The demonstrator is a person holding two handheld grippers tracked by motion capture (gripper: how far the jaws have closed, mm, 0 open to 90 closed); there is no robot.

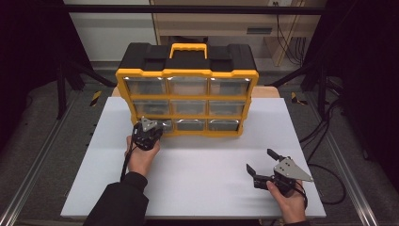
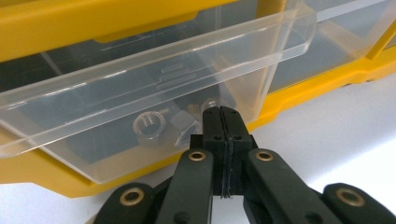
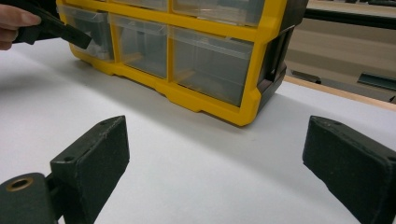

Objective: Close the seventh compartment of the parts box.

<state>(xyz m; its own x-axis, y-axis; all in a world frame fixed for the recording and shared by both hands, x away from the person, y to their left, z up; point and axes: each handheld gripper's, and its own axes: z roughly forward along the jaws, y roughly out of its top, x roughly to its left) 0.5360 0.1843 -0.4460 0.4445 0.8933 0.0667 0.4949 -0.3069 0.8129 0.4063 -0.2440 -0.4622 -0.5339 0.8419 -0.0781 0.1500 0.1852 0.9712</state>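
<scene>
The left gripper (image 2: 223, 116) had its jaws pressed flat together with nothing between them, the tips against the clear front wall of the bottom-left drawer (image 2: 154, 88) of the yellow organizer (image 1: 187, 96). That drawer stood slightly pulled out of its frame, and through its wall a threaded metal nut (image 2: 149, 126) and a few other small metal parts lay on the drawer floor just beyond the tips. The organizer sat upright at the far edge of the white surface (image 1: 202, 165), near the middle, its nine clear drawers facing the person and its black top carrying a yellow handle (image 1: 188, 49). Well apart, near the surface's near right corner, the right gripper (image 1: 264, 161) rested in the person's hand with its jaws spread wide, empty, pointing towards the organizer's bottom right corner.
</scene>
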